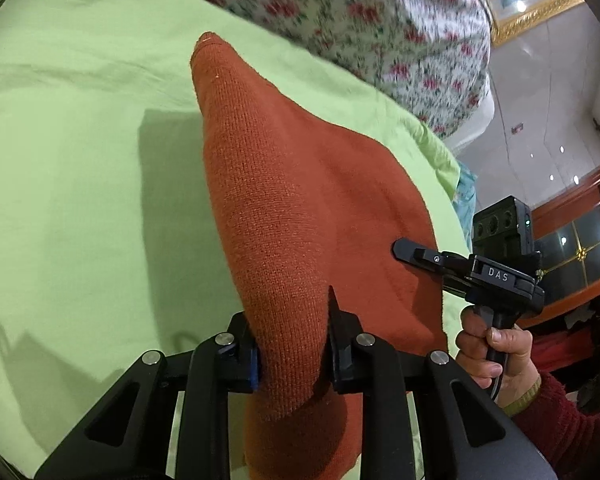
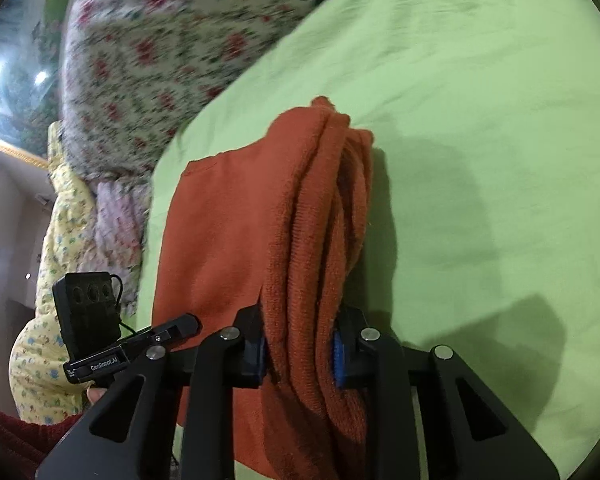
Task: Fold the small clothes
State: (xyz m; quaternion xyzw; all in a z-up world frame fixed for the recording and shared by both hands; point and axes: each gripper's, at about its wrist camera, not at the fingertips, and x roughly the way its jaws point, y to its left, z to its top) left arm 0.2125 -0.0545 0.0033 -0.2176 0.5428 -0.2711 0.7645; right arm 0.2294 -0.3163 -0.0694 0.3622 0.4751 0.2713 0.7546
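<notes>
rust knit garment (image 1: 300,200) lifted off green sheet (image 1: 80,160), bunched between both finger pairs | left gripper (image 1: 294,344) pinched on fold; right gripper (image 2: 300,344) pinched on layered edge | judged soft, light, floppy; best taken at corners

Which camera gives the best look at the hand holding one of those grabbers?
The left wrist view: the person's right hand shows clearly, fingers wrapped round the right gripper's handle. The right wrist view shows only a fingertip of the other hand.
</notes>
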